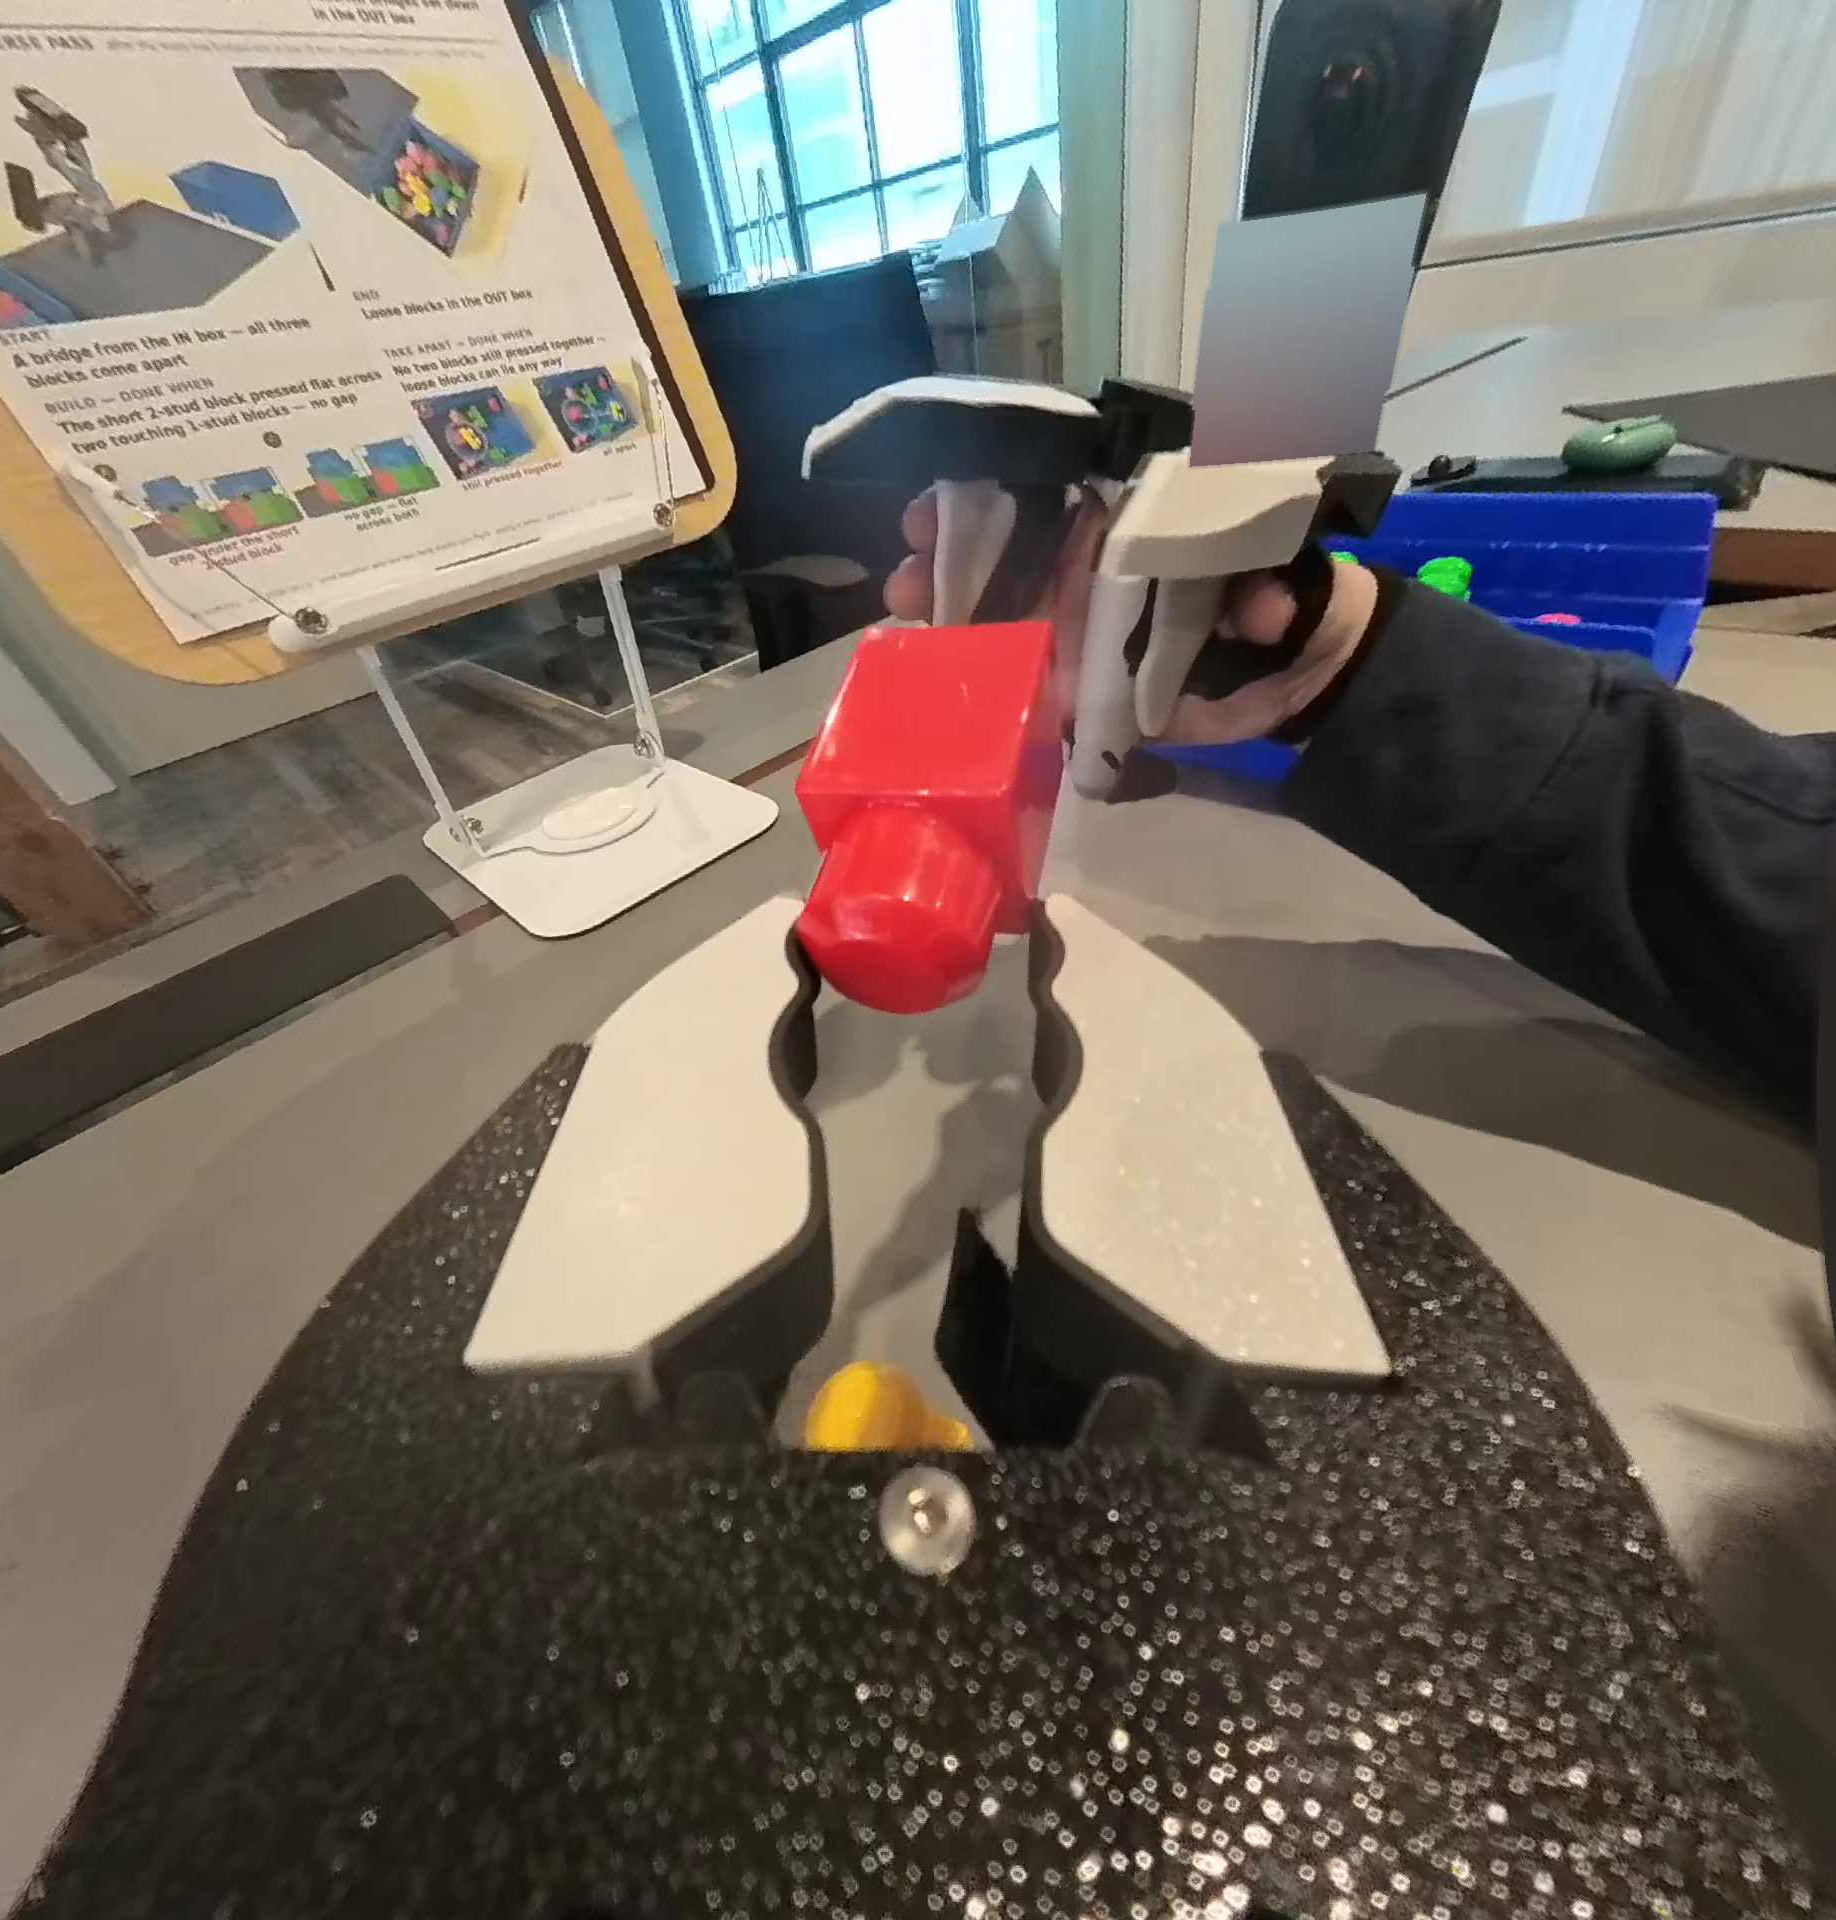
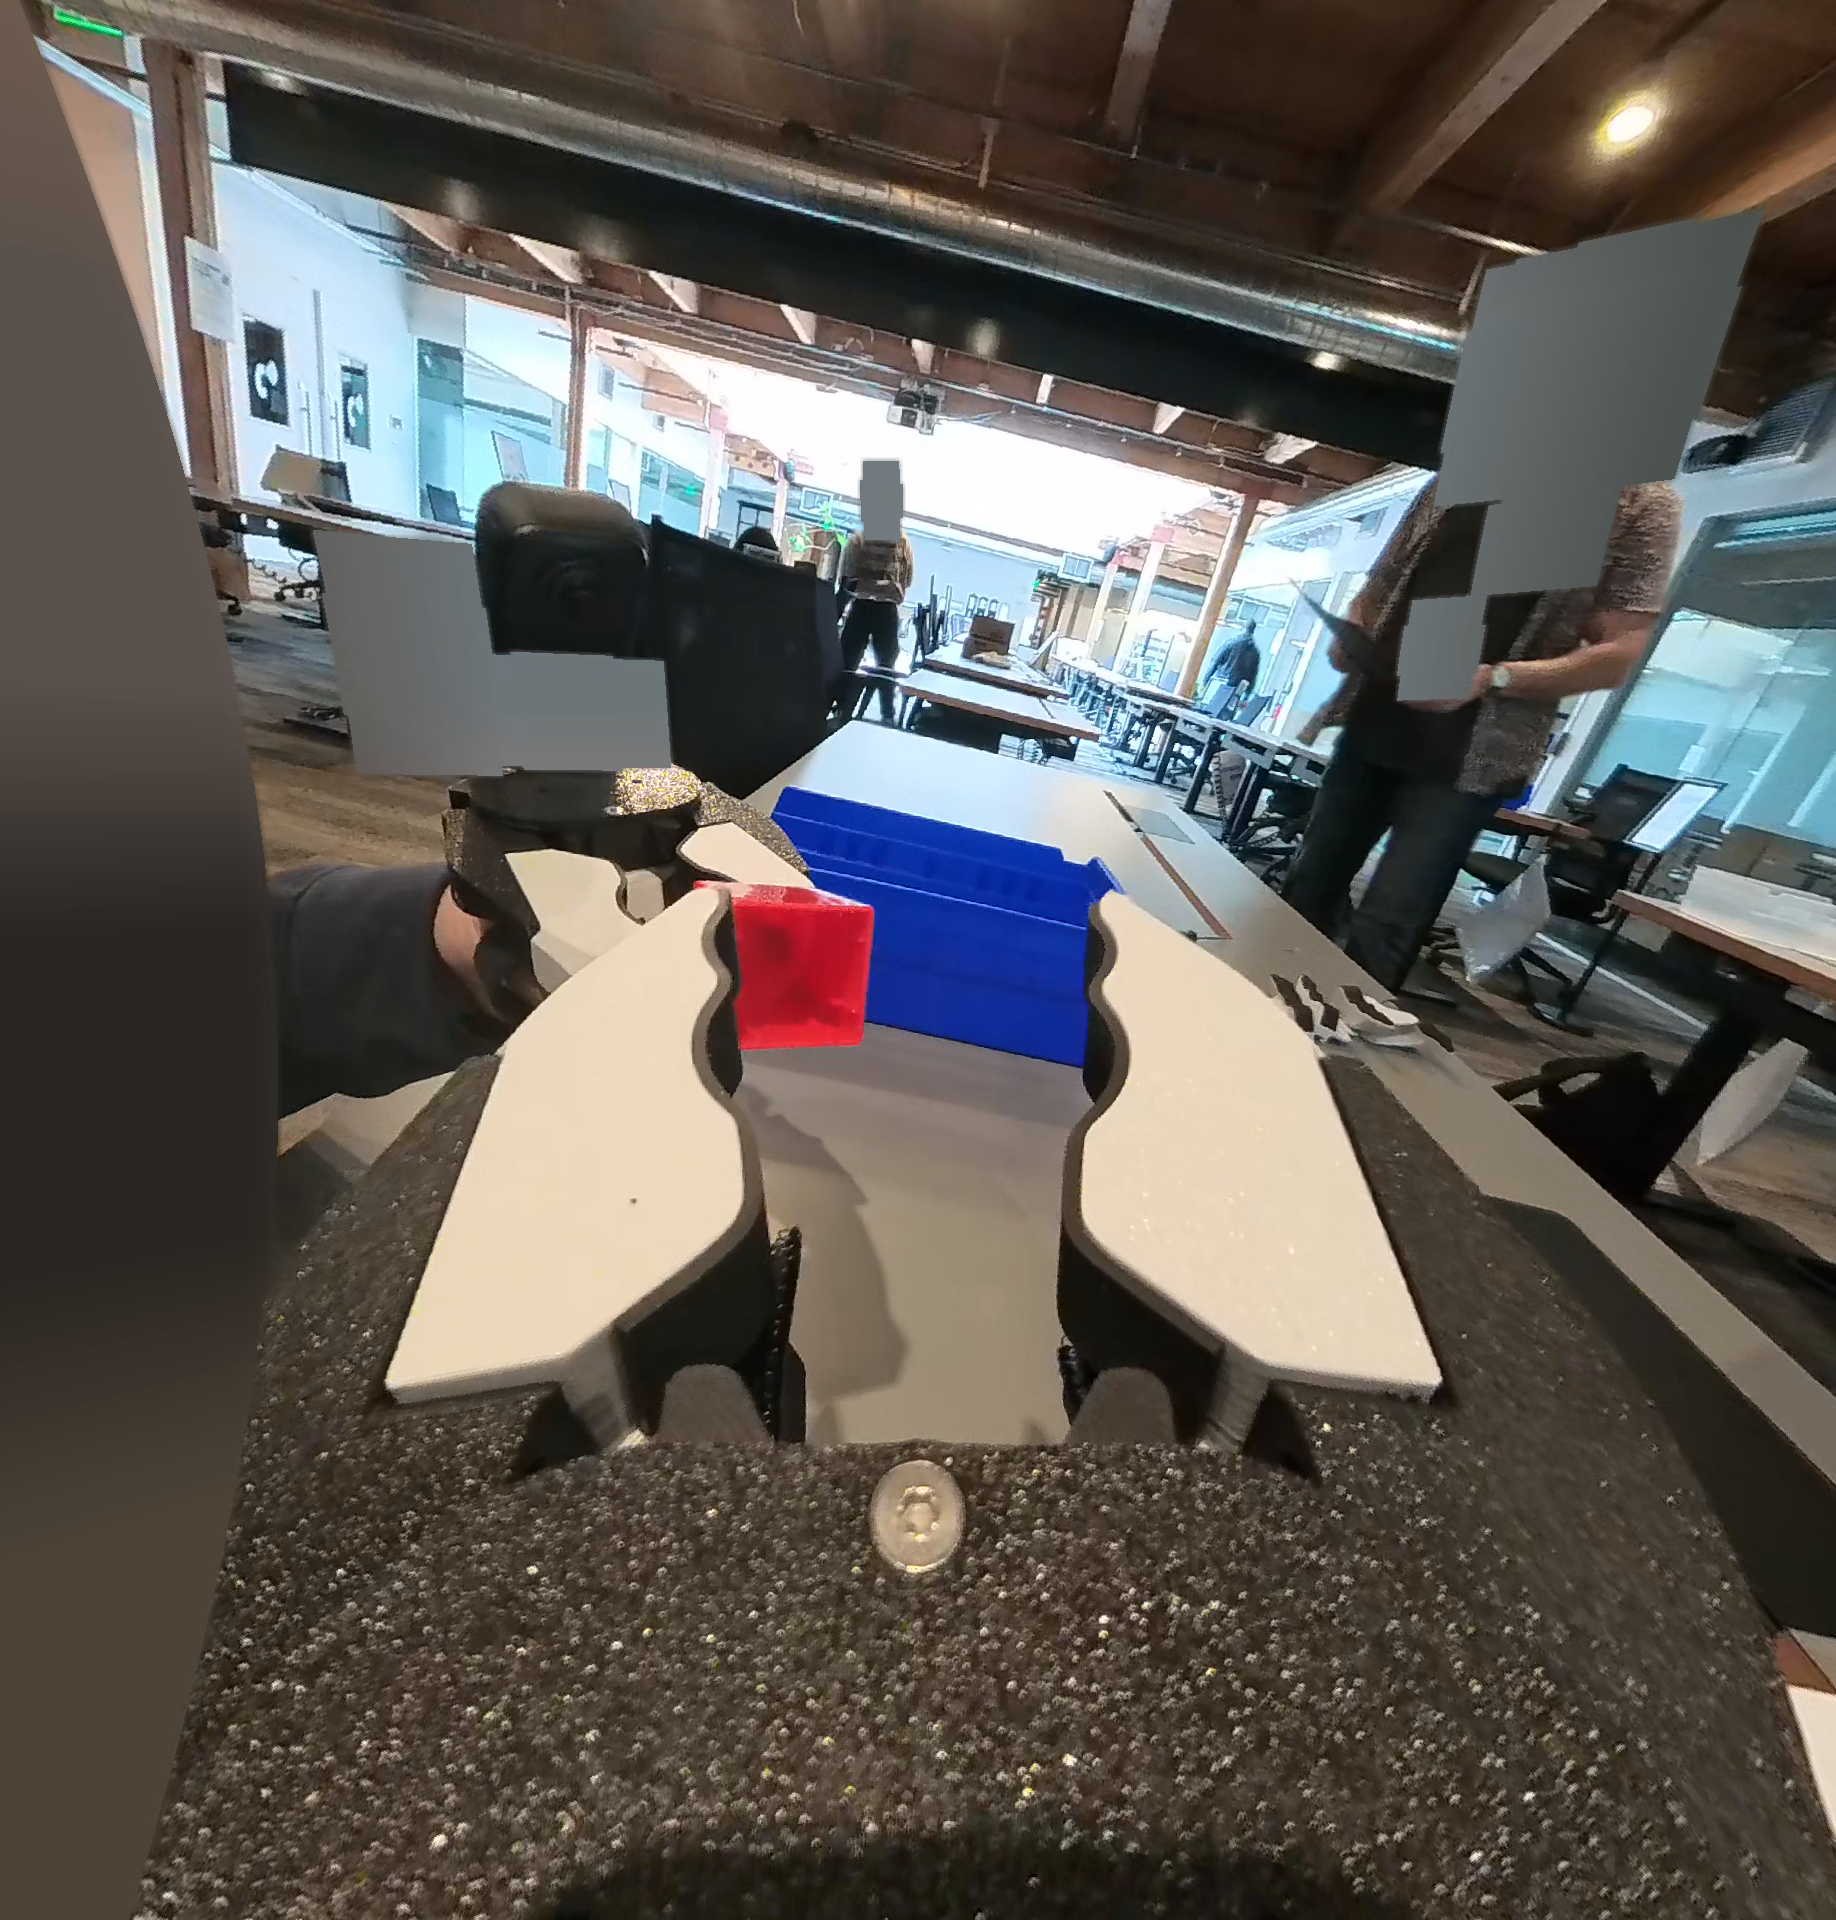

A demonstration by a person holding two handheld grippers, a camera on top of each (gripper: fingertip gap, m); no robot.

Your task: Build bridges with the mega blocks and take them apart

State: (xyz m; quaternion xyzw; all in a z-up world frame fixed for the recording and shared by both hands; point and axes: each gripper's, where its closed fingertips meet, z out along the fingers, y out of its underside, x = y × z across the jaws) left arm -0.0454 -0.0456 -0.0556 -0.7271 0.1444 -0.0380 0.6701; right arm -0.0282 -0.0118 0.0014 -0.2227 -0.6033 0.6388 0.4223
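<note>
A red one-stud block [image 1: 935, 758] is in the air above the grey table [image 1: 218, 1247], its stud pointing toward my left wrist camera. My left gripper [image 1: 919, 940] is shut on the block's stud. My right gripper [image 1: 1049, 623] faces it from beyond the block, open, with its fingers [image 1: 961, 561] just behind the block. In the right wrist view my right gripper [image 2: 909, 935] is open and empty. There the red block [image 2: 810, 966] sits just inside its left fingertip, held by the left gripper [image 2: 665, 883].
A yellow block [image 1: 872, 1408] lies on the table under my left gripper. A blue bin [image 1: 1568, 551] with coloured blocks stands behind the right hand; another blue bin [image 2: 955, 935] stands ahead of the right gripper. An instruction board on a stand [image 1: 322, 312] is at the left. People stand in the background. Left tips to right tips: about 8 centimetres.
</note>
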